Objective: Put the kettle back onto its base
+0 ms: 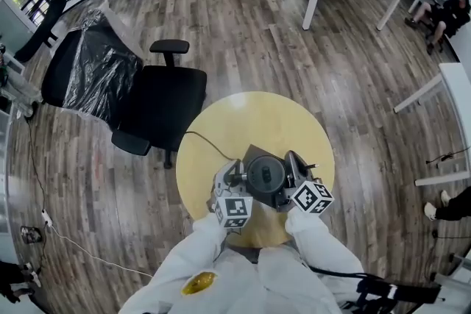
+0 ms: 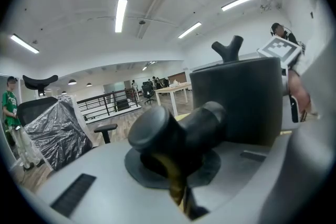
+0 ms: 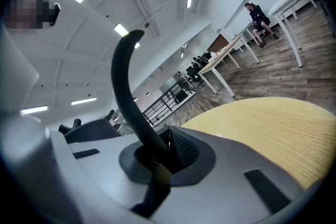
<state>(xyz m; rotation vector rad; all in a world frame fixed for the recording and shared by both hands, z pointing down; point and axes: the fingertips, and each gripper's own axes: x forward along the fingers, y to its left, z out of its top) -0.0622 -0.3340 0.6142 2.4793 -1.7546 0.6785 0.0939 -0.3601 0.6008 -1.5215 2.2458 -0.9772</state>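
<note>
The kettle (image 1: 266, 174), dark and seen from above, stands near the front edge of the round yellow counter (image 1: 250, 118), just ahead of the person's white sleeves. The left claw (image 1: 237, 180) is at the kettle's left side and the right claw (image 1: 296, 176) at its right, both pressed close against it.

In the left gripper view, the left claw (image 2: 176, 165) is clamped on a dark stub (image 2: 176, 128) with a rounded end. The stub juts from the kettle's body (image 2: 236, 99), but which part of the kettle it is cannot be made out. Beyond the kettle, the right claw's marker cube (image 2: 281, 50) is cut off at the frame's edge.

In the right gripper view, the right claw (image 3: 157, 165) is closed on a thin curved bar (image 3: 128, 92), apparently the kettle's handle. The rest of the kettle is out of sight there.

A dark flat corner, likely the base (image 1: 250, 155), shows from under the kettle's far-left side, and a cord (image 1: 208, 144) runs from it toward the counter's left rim. The kettle hides most of the base, so whether the kettle sits on it or is held just above cannot be told.
</note>
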